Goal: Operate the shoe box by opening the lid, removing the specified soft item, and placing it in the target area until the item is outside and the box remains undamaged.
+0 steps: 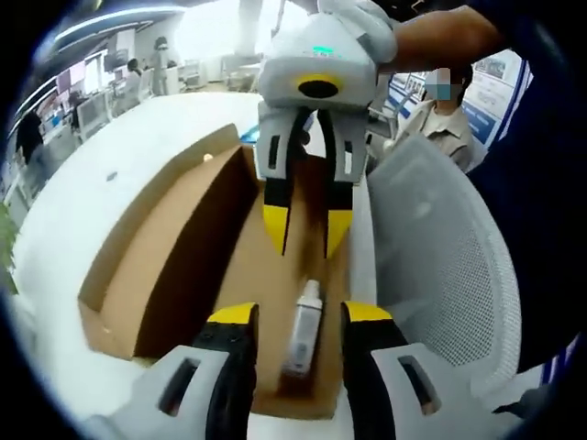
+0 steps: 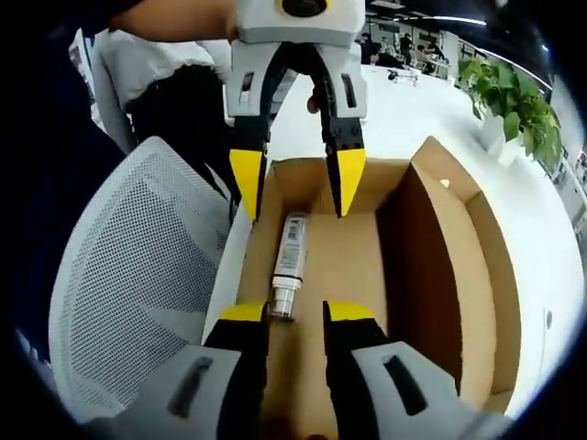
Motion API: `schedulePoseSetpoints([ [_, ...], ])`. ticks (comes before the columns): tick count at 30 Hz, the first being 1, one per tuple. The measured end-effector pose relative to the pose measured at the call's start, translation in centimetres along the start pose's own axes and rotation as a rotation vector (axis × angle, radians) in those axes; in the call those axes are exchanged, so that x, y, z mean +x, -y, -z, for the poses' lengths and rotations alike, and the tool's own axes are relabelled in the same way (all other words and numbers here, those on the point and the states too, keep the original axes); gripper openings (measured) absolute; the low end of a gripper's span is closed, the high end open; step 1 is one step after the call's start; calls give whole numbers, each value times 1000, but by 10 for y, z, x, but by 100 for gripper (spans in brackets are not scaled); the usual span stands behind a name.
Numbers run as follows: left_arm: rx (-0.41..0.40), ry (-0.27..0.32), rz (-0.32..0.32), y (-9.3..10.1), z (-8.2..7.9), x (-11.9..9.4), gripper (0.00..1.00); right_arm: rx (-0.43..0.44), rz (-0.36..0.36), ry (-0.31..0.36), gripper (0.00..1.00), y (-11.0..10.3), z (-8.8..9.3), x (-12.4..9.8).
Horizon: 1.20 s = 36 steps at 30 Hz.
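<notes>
Left gripper view: box (image 1: pixel 165 275) lid up, tube (image 1: pixel 304 325) inside between open left tongs (image 1: pixel 298 316), right tongs (image 1: pixel 307 229) open too, nothing lifted yet.

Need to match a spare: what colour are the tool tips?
Yellow tips on the left tool; clearest in the right gripper view.
</notes>
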<state>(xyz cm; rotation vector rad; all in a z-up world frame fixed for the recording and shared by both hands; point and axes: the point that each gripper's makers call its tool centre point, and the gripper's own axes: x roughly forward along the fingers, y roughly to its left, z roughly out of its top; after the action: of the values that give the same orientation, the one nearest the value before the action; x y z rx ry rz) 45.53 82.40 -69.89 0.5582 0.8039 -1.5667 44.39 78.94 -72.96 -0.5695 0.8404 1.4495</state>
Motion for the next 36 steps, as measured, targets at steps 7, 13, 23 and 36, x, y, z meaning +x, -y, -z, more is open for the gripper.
schedulePoseSetpoints([
  [7, 20, -21, 25, -4, -1, 4, 34, 9, -43, -36, 21, -2, 4, 13],
  [13, 41, -53, 49, -4, 4, 10, 34, 18, -58, -44, 21, -2, 2, 20],
  [23, 68, -109, 77, -4, 19, 18, 33, 21, -76, -82, 21, -5, 6, 34],
  [36, 116, -167, 93, -4, 31, 33, 32, 41, -89, -105, 21, -4, 13, 42],
])
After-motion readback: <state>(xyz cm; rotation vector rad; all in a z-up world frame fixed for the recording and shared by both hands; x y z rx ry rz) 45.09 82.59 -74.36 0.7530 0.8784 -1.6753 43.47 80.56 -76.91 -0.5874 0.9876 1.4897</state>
